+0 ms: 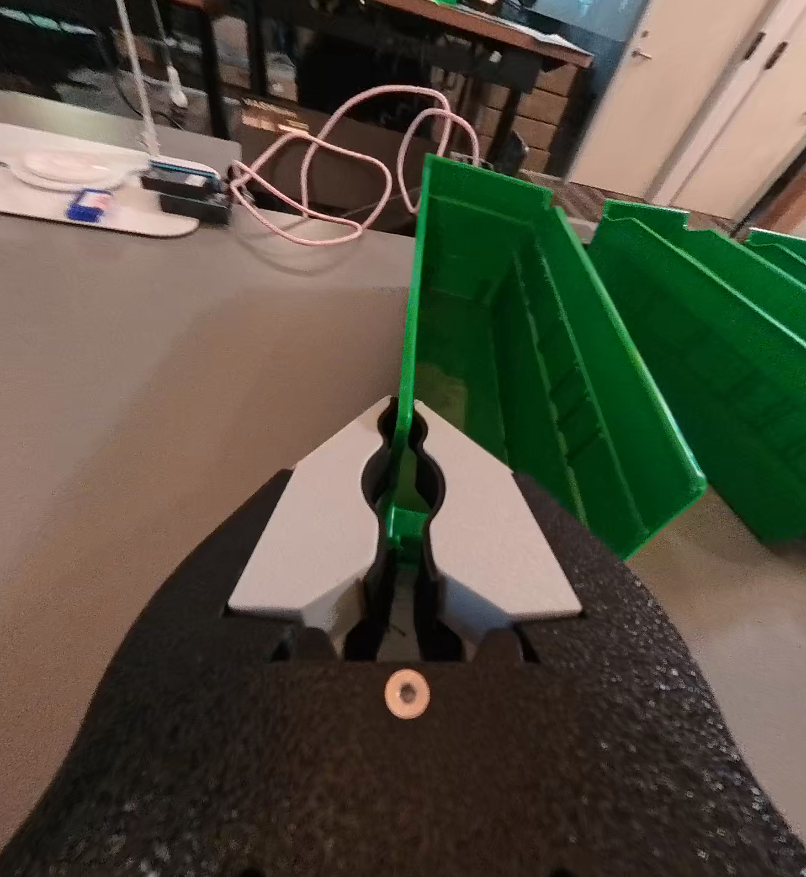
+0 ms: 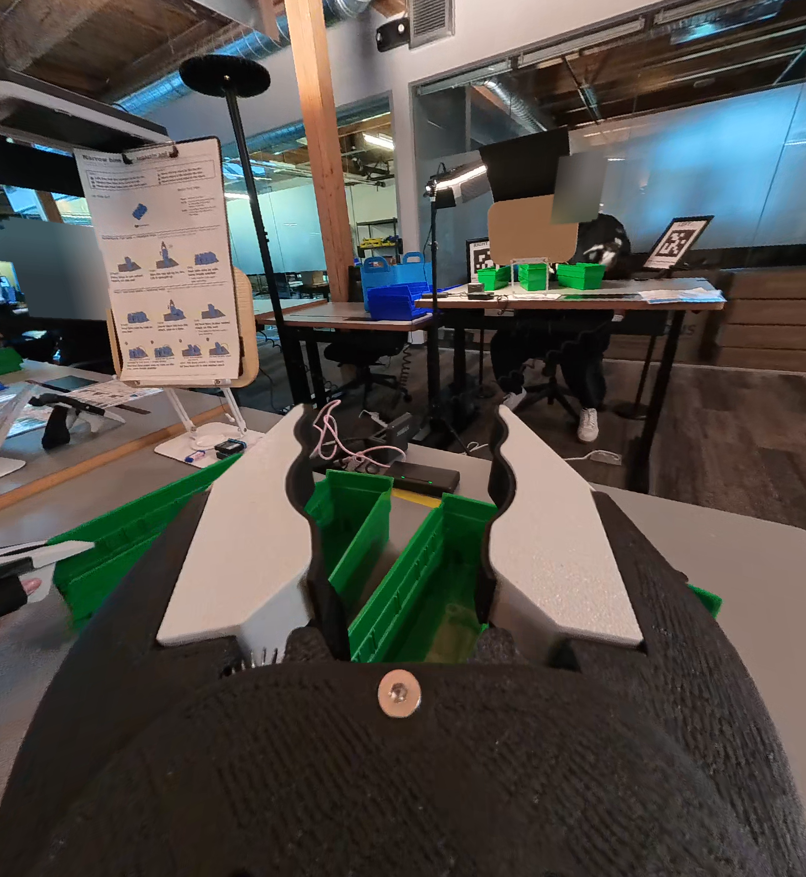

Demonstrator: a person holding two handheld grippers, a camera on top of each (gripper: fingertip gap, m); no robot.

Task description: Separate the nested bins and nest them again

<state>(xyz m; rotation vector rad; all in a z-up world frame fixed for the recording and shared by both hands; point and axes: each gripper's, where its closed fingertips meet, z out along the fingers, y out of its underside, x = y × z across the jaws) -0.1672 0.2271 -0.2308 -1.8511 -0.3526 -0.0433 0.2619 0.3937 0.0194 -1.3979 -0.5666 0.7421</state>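
Note:
Several narrow green bins lie apart on a grey table (image 1: 154,379). My left gripper (image 1: 403,408) is shut on the left side wall of one green bin (image 1: 510,356), near its front corner. A second bin (image 1: 724,379) and the edge of a third (image 1: 800,265) lie to its right. In the right wrist view, my right gripper (image 2: 401,417) is open and empty, held above two bins (image 2: 358,527) (image 2: 420,583) that sit side by side with a gap between them. The left gripper (image 2: 59,555) and its held bin (image 2: 126,545) show at the left.
A pink cable (image 1: 320,190) and a small black device (image 1: 192,190) lie at the table's far edge. A black power pack (image 2: 425,479) sits behind the bins. A clipboard stand (image 2: 163,265) stands at the back left. The table's right corner (image 2: 771,545) is near.

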